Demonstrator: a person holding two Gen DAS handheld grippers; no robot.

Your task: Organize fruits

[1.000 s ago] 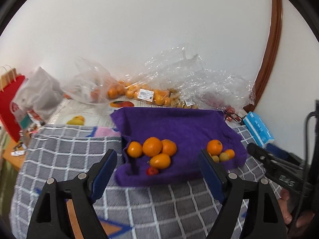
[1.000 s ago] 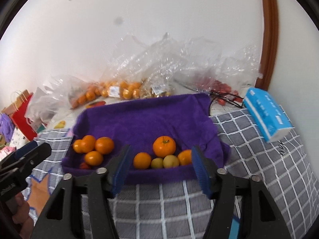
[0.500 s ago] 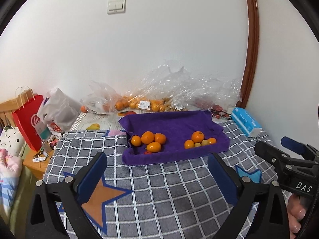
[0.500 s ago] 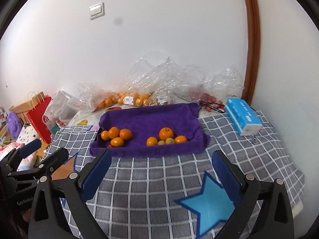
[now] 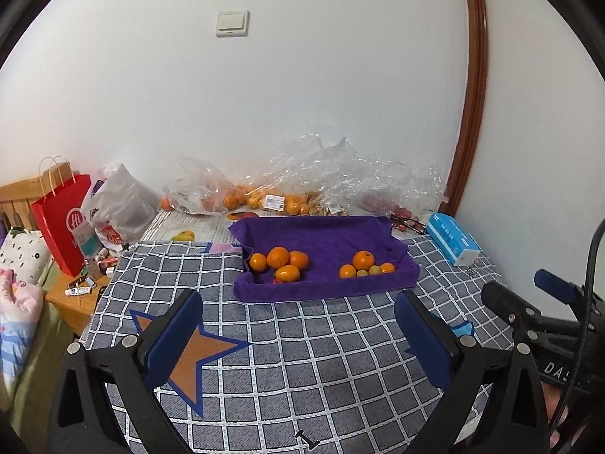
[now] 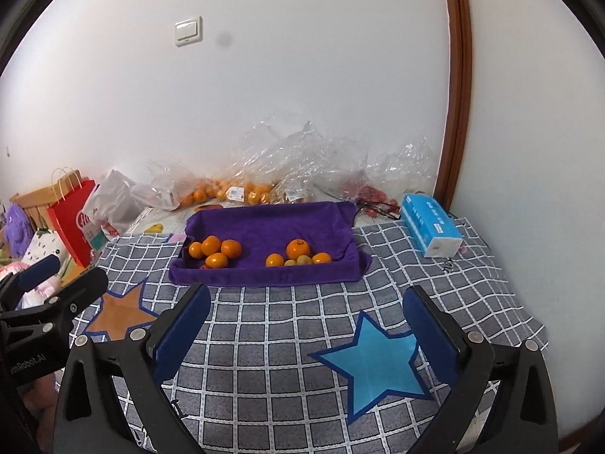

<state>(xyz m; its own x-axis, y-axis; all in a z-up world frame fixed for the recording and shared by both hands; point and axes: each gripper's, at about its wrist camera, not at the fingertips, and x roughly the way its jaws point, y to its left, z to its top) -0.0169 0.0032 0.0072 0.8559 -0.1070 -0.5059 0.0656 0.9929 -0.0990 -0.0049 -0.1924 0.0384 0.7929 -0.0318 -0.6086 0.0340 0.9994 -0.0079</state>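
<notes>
The purple towel (image 5: 325, 261) lies on a grey checked blanket (image 5: 310, 359) and serves as the landmark. On the towel there are two groups of fruits: a left group (image 5: 280, 261) of orange ones with a small red one at its front, and a right group (image 5: 365, 265) of orange ones with two small yellow-green ones. The two groups are apart from each other.

Behind the towel, along the white wall, clear plastic bags (image 5: 302, 189) hold more oranges (image 6: 227, 193) and some red fruits (image 6: 372, 193). To the right of the towel a blue tissue pack (image 6: 429, 227) lies on the blanket. To the left of the towel stand a red paper bag (image 5: 62, 227) and a grey plastic bag (image 5: 121, 204). Above the towel a light switch (image 5: 231, 22) is on the wall. In front of the towel the blanket shows an orange star (image 5: 189, 352) and a blue star (image 6: 378, 363).

Nothing stands between the grippers and the towel.

The left gripper (image 5: 298, 340) hovers in front of the towel, tilted down, released, with the jaws wide and nothing between them. The right gripper (image 6: 306, 335) hovers beside it in the same pose, also released and empty. Each gripper shows at the edge of the other one's view.
</notes>
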